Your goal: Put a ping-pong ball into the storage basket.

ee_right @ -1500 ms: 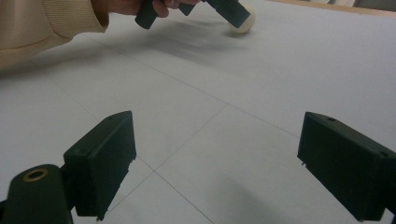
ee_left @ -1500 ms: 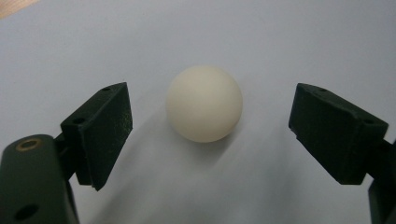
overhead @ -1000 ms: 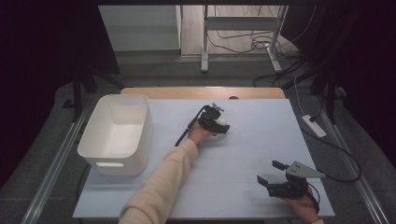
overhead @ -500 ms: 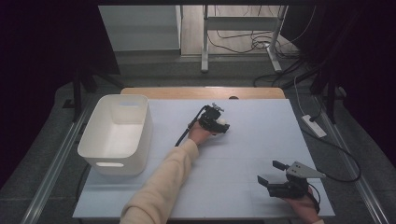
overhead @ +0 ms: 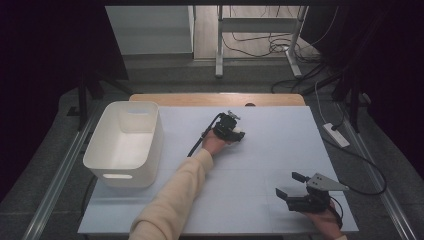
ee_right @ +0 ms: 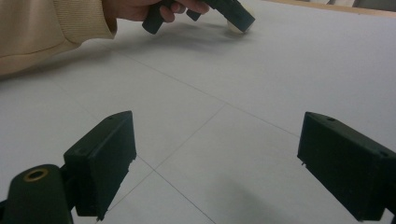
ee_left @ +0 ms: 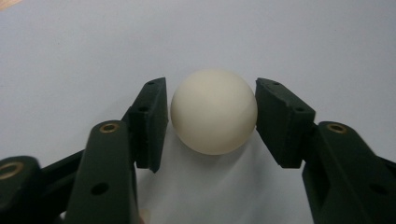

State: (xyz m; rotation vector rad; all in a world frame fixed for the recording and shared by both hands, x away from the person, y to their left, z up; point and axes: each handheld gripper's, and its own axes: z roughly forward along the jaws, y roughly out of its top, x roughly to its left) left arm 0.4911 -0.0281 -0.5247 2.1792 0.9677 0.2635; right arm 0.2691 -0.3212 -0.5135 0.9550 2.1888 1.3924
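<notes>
White ball [ee_left: 214, 111] sat on counter [ee_left: 70, 56] between left gripper [ee_left: 211, 122] jaws, just closing, pads touching both sides

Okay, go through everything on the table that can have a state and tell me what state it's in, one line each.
Left tool: jaws just closed in, pads against the white ball.
White ball: on the table, gripped between the pads.
Right tool: jaws wide open, nothing between them.
White bin: upright, nothing visible inside.

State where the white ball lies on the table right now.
The white ball lies between the left tongs, right of the white bin.
</notes>
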